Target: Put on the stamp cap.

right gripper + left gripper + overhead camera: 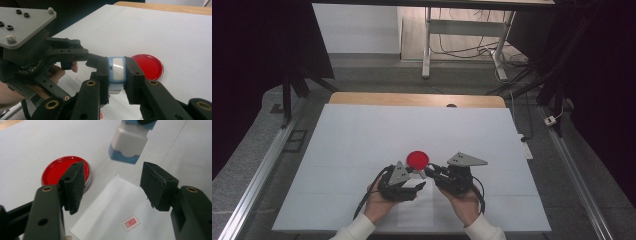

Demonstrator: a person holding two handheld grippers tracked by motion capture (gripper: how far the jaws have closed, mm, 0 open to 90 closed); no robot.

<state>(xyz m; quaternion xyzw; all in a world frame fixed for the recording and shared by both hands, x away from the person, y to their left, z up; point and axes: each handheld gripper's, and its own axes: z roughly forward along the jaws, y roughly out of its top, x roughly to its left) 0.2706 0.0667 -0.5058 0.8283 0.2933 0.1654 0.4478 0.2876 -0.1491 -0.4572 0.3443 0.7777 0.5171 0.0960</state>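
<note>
Hands first, from the high view: the person's two hands come up from the bottom edge, white sleeves showing, each with a gripper. The left gripper (pixel 418 173) and right gripper (pixel 428 172) meet tip to tip near the front middle of the white table cover (pixel 362 140). A round red ink pad (pixel 417 159) lies on the cover just beyond the tips. A sheet of white paper (pixel 414 212) lies flat between the wrists (hard to pick out against the cover). The stamp is too small to make out from up here.

Left gripper view: the left gripper (pixel 112 187) has its jaws standing wide apart with nothing between them. Below the gap lies the paper (pixel 110 212), and on it sits a small red rectangular stamp mark (pixel 130 222). The ink pad (pixel 53 171) is at the left, partly behind one jaw, just off the paper's corner. The blue and white stamp (pixel 128 141) hangs above the paper's far corner, clear of the surface, tilted a bit.

Right gripper view: the right gripper (pixel 116 75) is clamped on the stamp (pixel 117 72), one pad pressed on each side of its blue body. The ink pad (pixel 148 66) lies just behind it on the cover. The left gripper (pixel 82 61) sits close at the left, its tips right next to the stamp (touching or not, I can't tell).
</note>
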